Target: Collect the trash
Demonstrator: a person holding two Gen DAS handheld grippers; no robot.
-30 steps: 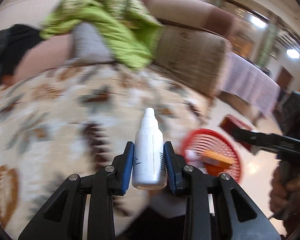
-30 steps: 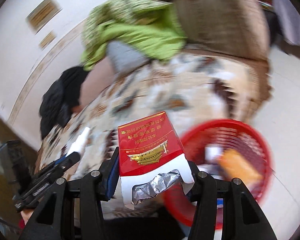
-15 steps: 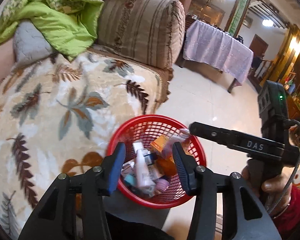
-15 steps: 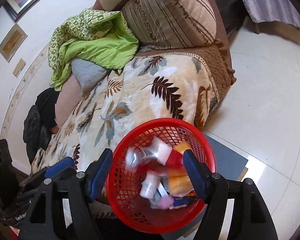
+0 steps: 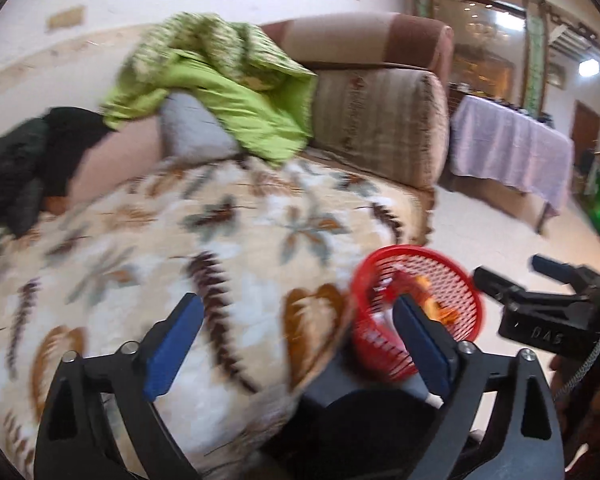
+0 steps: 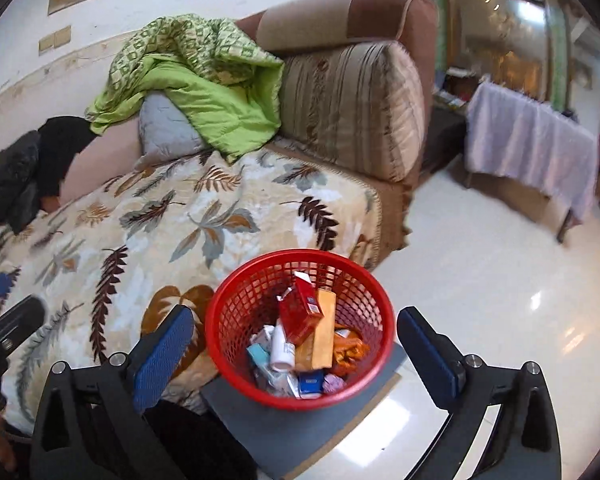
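Observation:
A red mesh basket (image 6: 235, 316) stands on a grey board (image 6: 300, 436) beside the sofa. It holds a red carton (image 6: 300, 312), a white bottle (image 6: 280, 350), an orange box (image 6: 323, 332) and several small wrappers. My right gripper (image 6: 295, 352) is open and empty, above the basket. My left gripper (image 5: 295, 344) is open and empty over the sofa's front edge, with the basket (image 5: 460, 284) to its right. The right gripper shows in the left wrist view (image 5: 540, 304).
The sofa carries a leaf-patterned blanket (image 6: 187, 224), a green quilt (image 6: 203, 88), a grey pillow (image 6: 163, 132) and black clothing (image 6: 27, 168). A striped armrest cushion (image 6: 352, 108) is at its right end. A cloth-covered table (image 6: 528, 148) stands on the glossy white floor (image 6: 500, 280).
The white bottle and the red carton left my grippers and now lie in the basket. Both grippers opened wide; the left one swung left, back over the sofa.

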